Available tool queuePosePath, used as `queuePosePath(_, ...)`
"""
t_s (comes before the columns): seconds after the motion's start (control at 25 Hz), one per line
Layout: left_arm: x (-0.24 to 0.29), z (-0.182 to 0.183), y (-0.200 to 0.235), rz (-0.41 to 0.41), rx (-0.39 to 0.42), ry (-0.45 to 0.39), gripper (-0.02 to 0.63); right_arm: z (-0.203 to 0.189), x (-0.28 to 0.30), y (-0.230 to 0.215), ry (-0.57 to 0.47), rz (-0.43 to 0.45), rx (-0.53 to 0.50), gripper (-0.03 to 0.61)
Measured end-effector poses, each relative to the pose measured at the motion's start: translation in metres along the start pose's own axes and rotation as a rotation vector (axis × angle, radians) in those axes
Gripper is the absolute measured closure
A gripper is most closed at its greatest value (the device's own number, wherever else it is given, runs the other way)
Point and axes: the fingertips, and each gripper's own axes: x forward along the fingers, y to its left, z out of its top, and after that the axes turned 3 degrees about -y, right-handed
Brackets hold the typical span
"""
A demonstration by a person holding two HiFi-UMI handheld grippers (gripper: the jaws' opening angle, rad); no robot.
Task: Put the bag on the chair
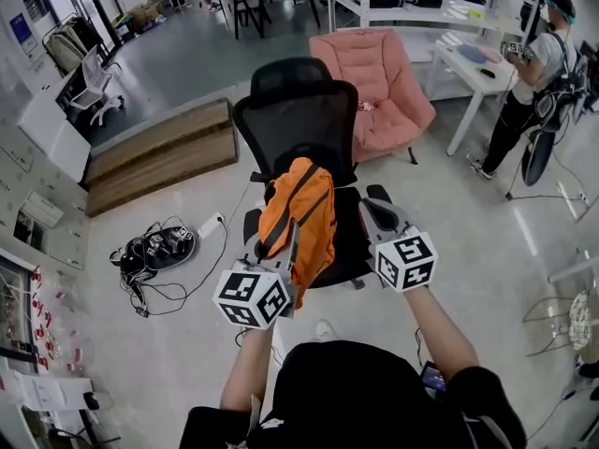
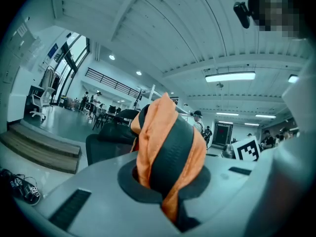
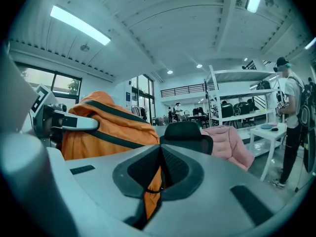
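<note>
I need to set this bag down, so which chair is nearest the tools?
The black office chair, just beyond the orange bag. The pink armchair stands farther back, and the white chair is far off to the left.

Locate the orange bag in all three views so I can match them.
Head view: orange bag at centre, in front of the black office chair.
Left gripper view: centre, rising from between the jaws; chair behind, at left.
Right gripper view: left of centre, with a strip pinched in the jaws.
Shared landmark: the black office chair.
</note>
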Motion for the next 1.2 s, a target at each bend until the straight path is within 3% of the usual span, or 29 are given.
queuePosePath(0.52,0.024,0.011,0.062,-0.022,-0.018,0.013,0.589,0.0,0.061,0.004,0.033,-0.033,0.001,0.577)
queuePosePath(1.2,0.09,0.005,0.083,-0.045,-0.027,0.058,0.589,-0.007,0.123,-0.043,0.064,-0.011,0.033,0.577)
